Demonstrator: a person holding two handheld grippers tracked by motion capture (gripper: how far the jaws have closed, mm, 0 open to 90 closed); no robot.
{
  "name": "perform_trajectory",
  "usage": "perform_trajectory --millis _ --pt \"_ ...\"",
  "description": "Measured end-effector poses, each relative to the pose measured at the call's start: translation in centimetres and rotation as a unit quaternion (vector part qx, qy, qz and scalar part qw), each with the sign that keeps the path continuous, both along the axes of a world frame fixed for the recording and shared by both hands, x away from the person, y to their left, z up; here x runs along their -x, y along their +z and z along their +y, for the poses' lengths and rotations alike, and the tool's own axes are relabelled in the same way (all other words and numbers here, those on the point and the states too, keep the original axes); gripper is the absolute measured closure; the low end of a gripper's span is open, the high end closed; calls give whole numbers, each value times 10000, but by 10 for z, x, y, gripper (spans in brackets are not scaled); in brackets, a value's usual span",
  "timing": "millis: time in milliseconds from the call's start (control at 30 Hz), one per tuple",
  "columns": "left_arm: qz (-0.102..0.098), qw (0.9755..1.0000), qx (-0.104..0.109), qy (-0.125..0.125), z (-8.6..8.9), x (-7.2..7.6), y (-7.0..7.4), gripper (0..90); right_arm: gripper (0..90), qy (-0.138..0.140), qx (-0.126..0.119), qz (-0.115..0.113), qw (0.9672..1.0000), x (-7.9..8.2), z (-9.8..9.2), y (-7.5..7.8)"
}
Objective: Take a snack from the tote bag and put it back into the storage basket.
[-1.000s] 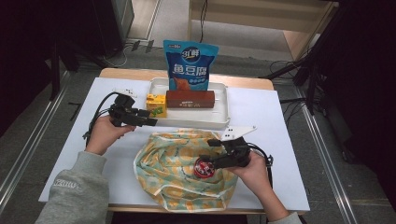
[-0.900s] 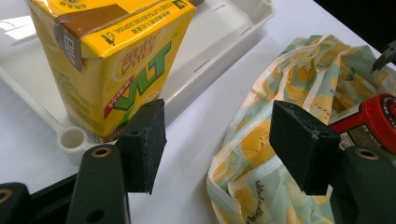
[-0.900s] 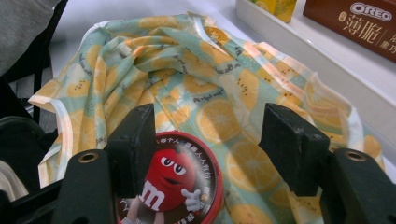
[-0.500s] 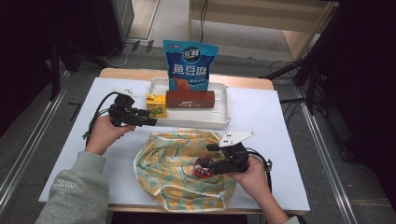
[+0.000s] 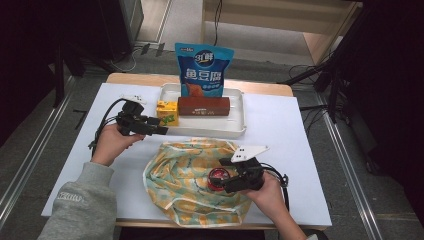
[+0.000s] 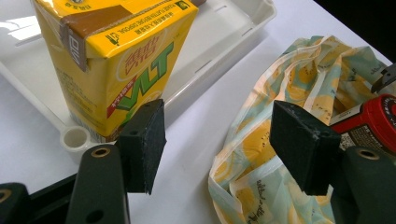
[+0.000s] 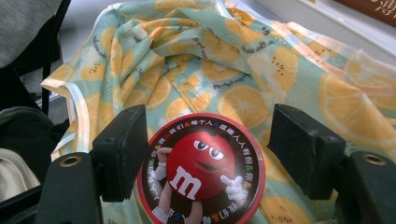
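While right gripper (image 7: 208,158) jaws have just spread off the round red candy tin (image 7: 201,170), it risks rolling off the fruit-print cloth bag (image 5: 190,185); left gripper (image 6: 224,144) spread, empty.

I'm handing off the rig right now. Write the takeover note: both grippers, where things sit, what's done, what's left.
Right gripper: jaws have just been opening; they flank the red candy tin with a gap on both sides, not gripping.
Left gripper: open, empty, beside the yellow drink carton.
Things: the tin lies on the fruit-print bag at the table's near edge. Carton, brown box and blue snack pouch are in the white tray.
Done: tin set down on the bag.
Left: probably the three tray items go next, carton likely first.
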State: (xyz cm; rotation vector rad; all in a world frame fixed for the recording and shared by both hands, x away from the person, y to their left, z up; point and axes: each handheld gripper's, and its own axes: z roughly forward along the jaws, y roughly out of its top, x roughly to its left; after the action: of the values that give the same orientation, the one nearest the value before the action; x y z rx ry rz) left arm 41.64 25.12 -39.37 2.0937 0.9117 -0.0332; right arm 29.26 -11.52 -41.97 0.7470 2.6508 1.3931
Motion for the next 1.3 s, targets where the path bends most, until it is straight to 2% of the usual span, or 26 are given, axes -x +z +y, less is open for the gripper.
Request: perform_trajectory --millis 300,500,833,1200,1300 --pt "13 10000 -2 17 0 0 0 365 252 40 -11 53 10000 2 2 -8" --pt "13 10000 -1 21 0 0 0 364 240 79 208 -23 9998 6 6 -12" --pt "2 10000 -5 9 0 0 0 365 227 144 395 33 9991 4 10 -25" --pt "-12 10000 2 1 0 0 1 365 217 219 297 217 9991 0 10 -30" --pt "-14 10000 20 6 0 1 1 365 229 240 325 99 9991 0 10 -29"
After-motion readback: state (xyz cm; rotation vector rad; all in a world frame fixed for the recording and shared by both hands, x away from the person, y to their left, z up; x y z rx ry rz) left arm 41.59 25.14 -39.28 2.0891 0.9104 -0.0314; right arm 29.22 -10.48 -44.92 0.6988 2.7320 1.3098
